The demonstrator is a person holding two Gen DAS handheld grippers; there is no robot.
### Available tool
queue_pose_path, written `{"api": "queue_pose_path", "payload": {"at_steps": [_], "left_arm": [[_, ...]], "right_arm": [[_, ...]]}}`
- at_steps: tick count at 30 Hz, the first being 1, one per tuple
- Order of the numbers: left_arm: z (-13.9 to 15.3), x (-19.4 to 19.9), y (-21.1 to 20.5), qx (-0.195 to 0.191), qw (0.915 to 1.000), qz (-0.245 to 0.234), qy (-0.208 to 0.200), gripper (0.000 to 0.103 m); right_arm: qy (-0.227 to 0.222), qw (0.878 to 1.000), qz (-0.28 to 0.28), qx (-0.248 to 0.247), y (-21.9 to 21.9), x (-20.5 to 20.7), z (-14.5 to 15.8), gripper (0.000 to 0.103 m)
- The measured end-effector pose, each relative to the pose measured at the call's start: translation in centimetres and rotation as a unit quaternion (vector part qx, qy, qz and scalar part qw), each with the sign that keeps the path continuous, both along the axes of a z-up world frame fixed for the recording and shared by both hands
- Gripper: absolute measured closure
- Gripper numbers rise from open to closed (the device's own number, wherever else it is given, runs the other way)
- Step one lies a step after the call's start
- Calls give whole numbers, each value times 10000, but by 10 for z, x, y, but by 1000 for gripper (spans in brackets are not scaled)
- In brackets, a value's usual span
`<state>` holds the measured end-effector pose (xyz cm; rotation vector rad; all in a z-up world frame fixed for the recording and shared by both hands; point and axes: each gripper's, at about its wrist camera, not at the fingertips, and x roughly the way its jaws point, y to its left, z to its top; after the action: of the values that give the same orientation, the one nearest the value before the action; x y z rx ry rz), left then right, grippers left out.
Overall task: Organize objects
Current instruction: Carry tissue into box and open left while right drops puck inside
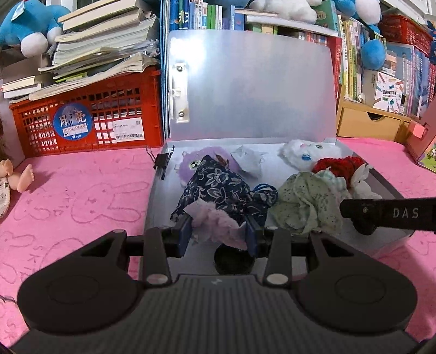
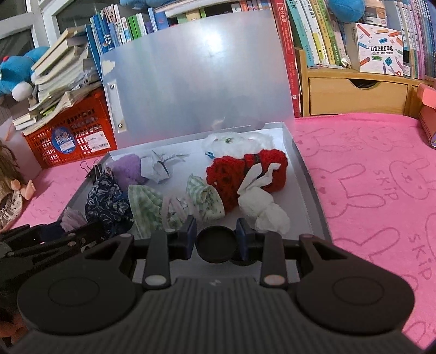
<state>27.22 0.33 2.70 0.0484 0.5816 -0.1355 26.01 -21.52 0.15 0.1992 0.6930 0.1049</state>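
An open grey box (image 1: 155, 196) lies on the pink towel (image 1: 81, 204), its lid (image 1: 259, 89) standing up behind. Inside are a navy floral cloth (image 1: 218, 188), a purple plush (image 1: 188, 163), folded paper (image 1: 248, 160), a white plush (image 1: 305, 153), a red knit piece (image 2: 245, 171), green dotted cloth (image 1: 308, 201) and a white tissue wad (image 2: 259, 201). My left gripper (image 1: 218, 235) is over the box's near edge, shut on a pale lilac fluffy piece (image 1: 218, 223) beside the floral cloth. My right gripper (image 2: 216, 231) is shut on a black round cap (image 2: 216, 245) at the box's near right.
A red crate (image 1: 87, 114) piled with books stands at the back left, with a blue plush (image 1: 30, 24) above it. A doll (image 1: 16, 177) lies at the far left. A wooden drawer unit (image 2: 354, 92) and bookshelves fill the back right. A binder clip (image 1: 162, 163) grips the box's left wall.
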Motion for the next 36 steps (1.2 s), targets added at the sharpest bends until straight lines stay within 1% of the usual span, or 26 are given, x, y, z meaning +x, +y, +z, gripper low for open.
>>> {"api": "queue_pose_path", "payload": {"at_steps": [8,14,20,22,25,27,31,33,35,36], "left_arm": [[-4,5,-3,30,10000,-24,52,57],[-6,5,-5,50,9999,-104,105,56],[-7,7,-2,-97,9998,-66,182,55],[-7,8,-2,-92,9998,-63,183,55],[-7,7,-2,-94,9998,-67,184,55],[-7,8,-2,-127,9997,-57,210,51],[-6,7,-1,-171,9995,-74,244,47],[-5,6,-1,-157,9996,-87,240,43],[-3,4,-2,-150,9996,-82,203,38],[-2,3,-1,-161,9997,-84,180,36]], "right_arm": [[14,9999,-3,-120,3,2,-4,67],[42,9999,-10,-107,2,2,-6,66],[56,9999,-4,-138,3,3,-7,66],[58,9999,-8,-128,3,3,-7,64],[63,9999,-10,-120,2,3,-6,64],[63,9999,-24,-106,1,3,-6,63],[55,9999,-70,-80,-1,2,-6,53],[53,9999,-102,-98,0,1,-6,48],[31,9999,-109,-118,0,-1,-4,48],[7,9999,-111,-131,0,-2,-3,46]]}}
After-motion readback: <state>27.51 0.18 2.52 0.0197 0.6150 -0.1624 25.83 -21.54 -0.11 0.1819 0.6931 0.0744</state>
